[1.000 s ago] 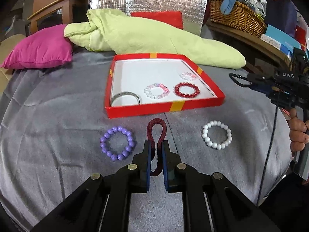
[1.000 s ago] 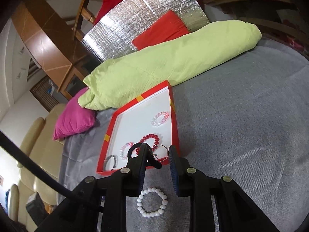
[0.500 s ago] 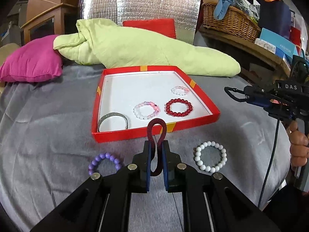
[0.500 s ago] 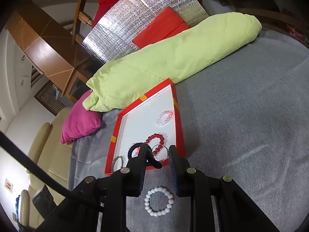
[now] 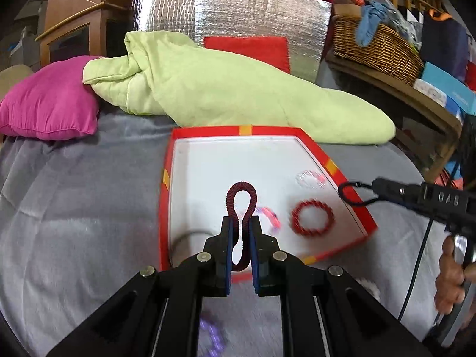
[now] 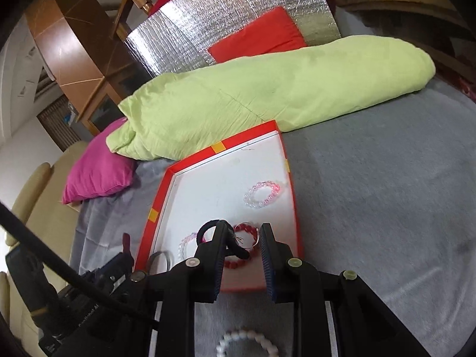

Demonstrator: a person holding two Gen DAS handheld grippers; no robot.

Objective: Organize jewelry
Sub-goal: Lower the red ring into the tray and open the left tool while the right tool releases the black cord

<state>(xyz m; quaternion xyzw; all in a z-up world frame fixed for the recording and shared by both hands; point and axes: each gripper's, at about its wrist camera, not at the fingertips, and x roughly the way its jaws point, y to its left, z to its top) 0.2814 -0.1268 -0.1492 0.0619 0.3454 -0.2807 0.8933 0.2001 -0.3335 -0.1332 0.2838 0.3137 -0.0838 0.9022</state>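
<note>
My left gripper [image 5: 240, 223] is shut on a dark red coil bracelet [image 5: 241, 199] and holds it above the near part of the red-rimmed white tray [image 5: 208, 132]. In the tray lie a red bead bracelet [image 5: 312, 217], a clear pink bead bracelet [image 5: 311, 178], a pink-white one [image 5: 269, 215] and a silver bangle [image 5: 184, 238]. My right gripper [image 6: 241, 235] is open over the tray's near right corner [image 6: 293, 208], with a black loop [image 6: 208, 229] hanging on its left finger. A white bead bracelet [image 6: 247, 343] and a purple one [image 5: 212, 337] lie on the grey cover.
A light green quilt [image 5: 223, 86] lies just behind the tray. A magenta pillow [image 5: 50, 101] is at the far left and a red cushion [image 5: 247, 49] leans on a silver foil panel. A wicker basket [image 5: 374, 44] stands on a shelf at the right.
My left gripper has carried the coil bracelet forward from the grey cover to above the tray. The right gripper moved closer to the tray's near right corner.
</note>
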